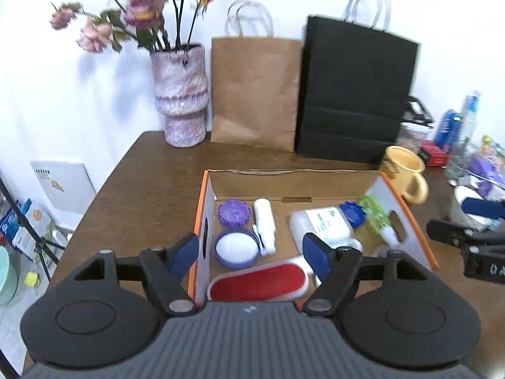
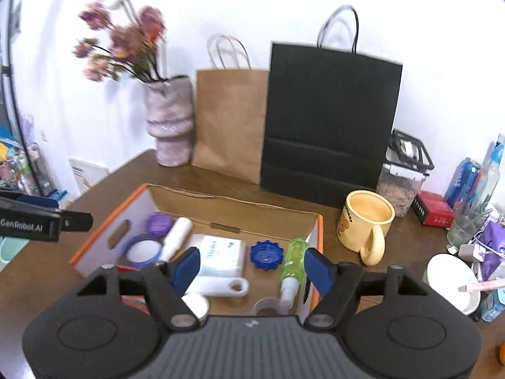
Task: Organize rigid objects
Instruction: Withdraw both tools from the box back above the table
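2 grippers, left and right, gape empty above filled box; mug remains outside.

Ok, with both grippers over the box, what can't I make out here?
- Red-faced brush, left wrist view: near end hidden behind the gripper body.
- White bottle label: too blurred to read in either view.
- Small cups at the box's near edge, right wrist view: partly cut off by the gripper body.
- Black bag: contents hidden.

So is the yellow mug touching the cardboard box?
Apart. In the right wrist view, bare brown tabletop shows between the yellow mug and the cardboard box at its orange-edged right wall.
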